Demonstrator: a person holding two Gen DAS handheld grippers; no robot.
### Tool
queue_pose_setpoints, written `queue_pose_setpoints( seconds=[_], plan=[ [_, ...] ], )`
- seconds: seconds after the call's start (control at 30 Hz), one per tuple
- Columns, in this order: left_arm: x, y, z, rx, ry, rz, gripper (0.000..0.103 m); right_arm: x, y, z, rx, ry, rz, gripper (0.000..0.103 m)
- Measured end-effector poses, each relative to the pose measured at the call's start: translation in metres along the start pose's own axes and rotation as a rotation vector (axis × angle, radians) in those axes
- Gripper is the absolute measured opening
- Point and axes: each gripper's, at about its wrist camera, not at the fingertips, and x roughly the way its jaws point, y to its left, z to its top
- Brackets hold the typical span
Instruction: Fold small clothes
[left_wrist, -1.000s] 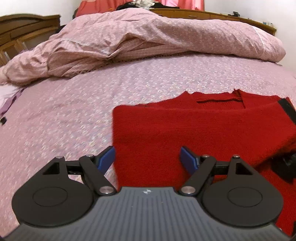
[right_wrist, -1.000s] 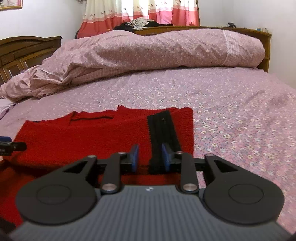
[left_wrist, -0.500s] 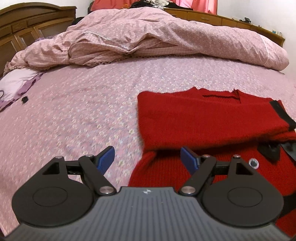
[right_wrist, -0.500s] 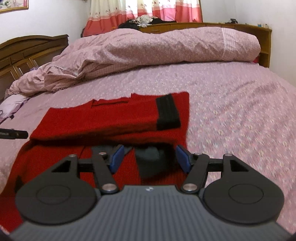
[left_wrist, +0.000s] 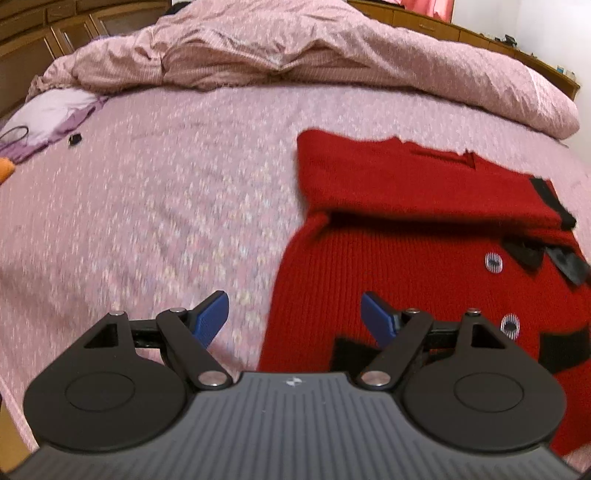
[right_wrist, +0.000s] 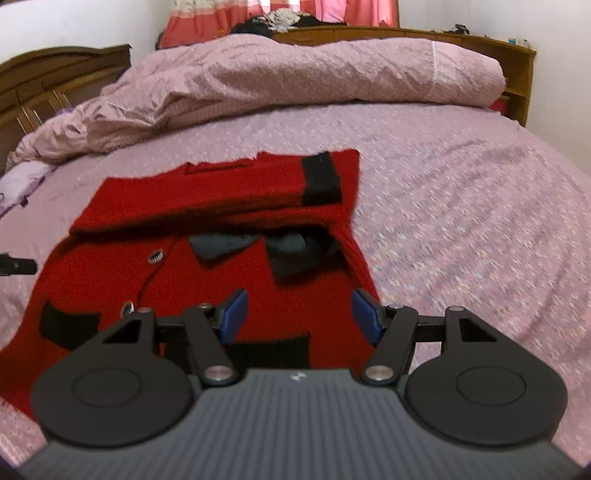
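Between the blue pads of the left hand-held gripper (left_wrist: 293, 319), which are spread wide with nothing pinched, the left edge of the red sweater (left_wrist: 424, 236) is seen lying on the bed (left_wrist: 166, 192). Ahead of the right hand-held gripper (right_wrist: 299, 315), likewise spread and empty, the same red sweater (right_wrist: 229, 284) is laid flat, its black collar (right_wrist: 255, 247) and buttons turned upward. Farther ahead, the upper part is folded over, and a sleeve with a black cuff (right_wrist: 320, 179) is laid across it. Beyond the garment, a crumpled pink duvet (right_wrist: 295, 74) is heaped across the bed, before a wooden headboard (right_wrist: 521, 70).
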Motion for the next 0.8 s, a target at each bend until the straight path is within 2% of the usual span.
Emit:
queue_pose_setpoints(
  seconds=[0.37,0.6,0.8],
  plan=[
    [0.011,0.013,-0.05,0.019,0.129,-0.012,0.083,-0.005,-0.015,-0.022,0.03,0.099,-0.054,0.064],
    [0.015,0.013,-0.063,0.073,0.096,-0.045,0.088,-0.001,-0.025,-0.035,0.046,0.151,-0.062,0.064],
    [0.021,0.014,-0.062,0.08,0.093,-0.099,0.088,0.003,-0.035,-0.041,0.08,0.179,-0.02,0.064]
  ],
)
